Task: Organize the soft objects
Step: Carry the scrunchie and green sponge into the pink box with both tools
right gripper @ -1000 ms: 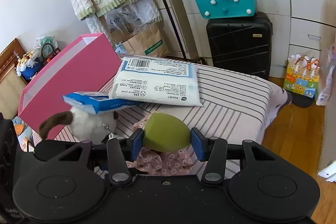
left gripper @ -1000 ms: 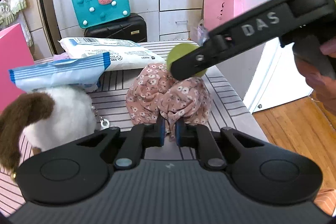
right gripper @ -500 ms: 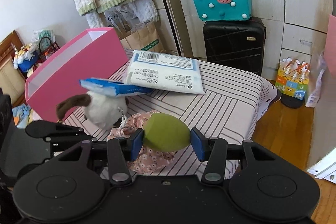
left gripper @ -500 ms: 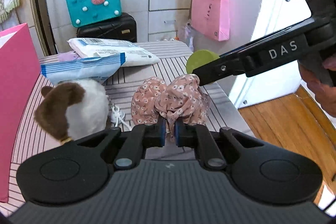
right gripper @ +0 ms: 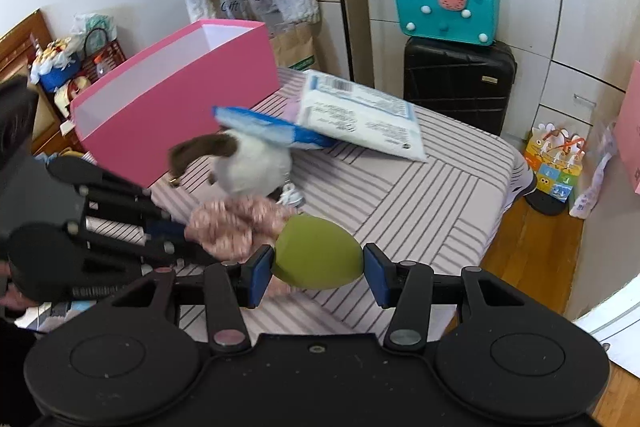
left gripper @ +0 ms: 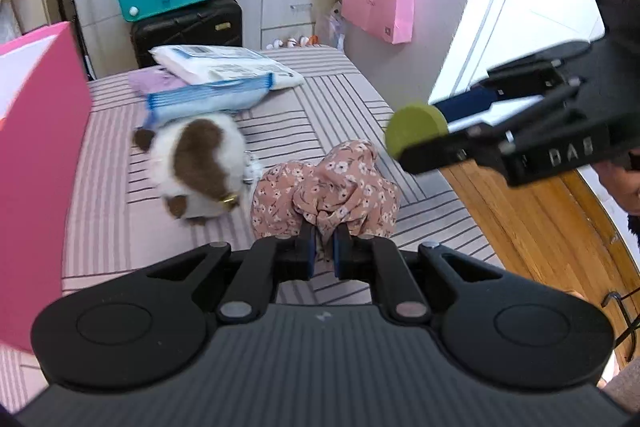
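you've lifted both loads clear of the striped table (left gripper: 320, 99) since a second ago, so the pink box (right gripper: 176, 95) looks next. left gripper (left gripper: 324, 251) pinches the floral cloth (left gripper: 328, 183); right gripper (right gripper: 318, 269) squeezes the green sponge (right gripper: 318, 253). the plush toy (left gripper: 200, 163) now sits farther off.

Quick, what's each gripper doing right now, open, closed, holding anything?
Left gripper: closed on the floral fabric scrunchie.
Right gripper: closed on the green makeup sponge.
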Tool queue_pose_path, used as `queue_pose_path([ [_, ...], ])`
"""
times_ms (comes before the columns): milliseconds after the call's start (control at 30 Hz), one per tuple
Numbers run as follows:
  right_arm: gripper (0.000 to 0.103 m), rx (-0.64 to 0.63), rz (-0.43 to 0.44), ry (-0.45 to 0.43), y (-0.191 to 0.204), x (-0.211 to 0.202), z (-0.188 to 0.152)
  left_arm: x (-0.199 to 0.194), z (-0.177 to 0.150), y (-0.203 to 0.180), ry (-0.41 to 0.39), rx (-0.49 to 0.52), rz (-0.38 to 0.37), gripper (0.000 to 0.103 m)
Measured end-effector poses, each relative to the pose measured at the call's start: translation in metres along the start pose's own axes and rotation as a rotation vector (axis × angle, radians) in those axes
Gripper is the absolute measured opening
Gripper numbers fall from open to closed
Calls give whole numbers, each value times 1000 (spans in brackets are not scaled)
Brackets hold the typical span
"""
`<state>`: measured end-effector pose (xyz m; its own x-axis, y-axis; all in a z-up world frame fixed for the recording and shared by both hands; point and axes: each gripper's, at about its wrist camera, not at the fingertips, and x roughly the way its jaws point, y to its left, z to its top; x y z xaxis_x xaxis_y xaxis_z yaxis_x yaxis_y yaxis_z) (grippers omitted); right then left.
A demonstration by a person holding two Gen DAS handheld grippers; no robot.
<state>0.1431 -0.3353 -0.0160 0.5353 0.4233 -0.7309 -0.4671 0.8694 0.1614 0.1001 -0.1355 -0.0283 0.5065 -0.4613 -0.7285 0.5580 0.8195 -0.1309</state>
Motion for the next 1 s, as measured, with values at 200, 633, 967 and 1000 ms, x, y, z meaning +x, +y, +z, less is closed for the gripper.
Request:
queue_pose_path([
  [200, 55, -38, 1, 18, 28, -5, -3, -29, -5, 14, -6, 5, -50, 8],
  [633, 55, -93, 24, 43, 80, -17, 14, -78, -6, 55, 106, 20, -105, 8],
  [967, 55, -126, 88, 27, 119, -19, 36, -134, 3, 84, 95, 62, -86, 8],
  [1000, 55, -130, 96, 26, 122, -18, 39, -139, 4, 86, 94, 69, -82, 8],
])
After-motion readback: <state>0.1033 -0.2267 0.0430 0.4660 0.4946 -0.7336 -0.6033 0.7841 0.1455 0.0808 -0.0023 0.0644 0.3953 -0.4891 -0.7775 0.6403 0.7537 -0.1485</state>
